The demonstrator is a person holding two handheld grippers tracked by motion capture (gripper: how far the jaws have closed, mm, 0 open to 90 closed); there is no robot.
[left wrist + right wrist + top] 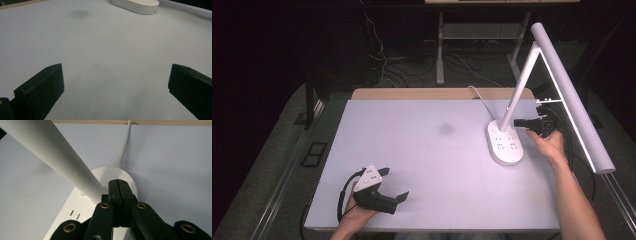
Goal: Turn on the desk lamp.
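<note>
Nearest us, our left gripper (396,185) rests on the white table (422,165), its jaws spread wide with nothing between them. Farther off at the right, our right gripper (118,185) has its jaws clenched together, empty, over the lamp base (505,143) just beside the lamp's stem (50,157).

A: Where's the light coming from?
B: The lit lamp head (573,97); it washes the table (422,150) pale violet, and the room behind is nearly black.
A: Sharpness?
B: Soft and grainy (close-up jaws blur most), with one faint dark smudge (445,129).
</note>
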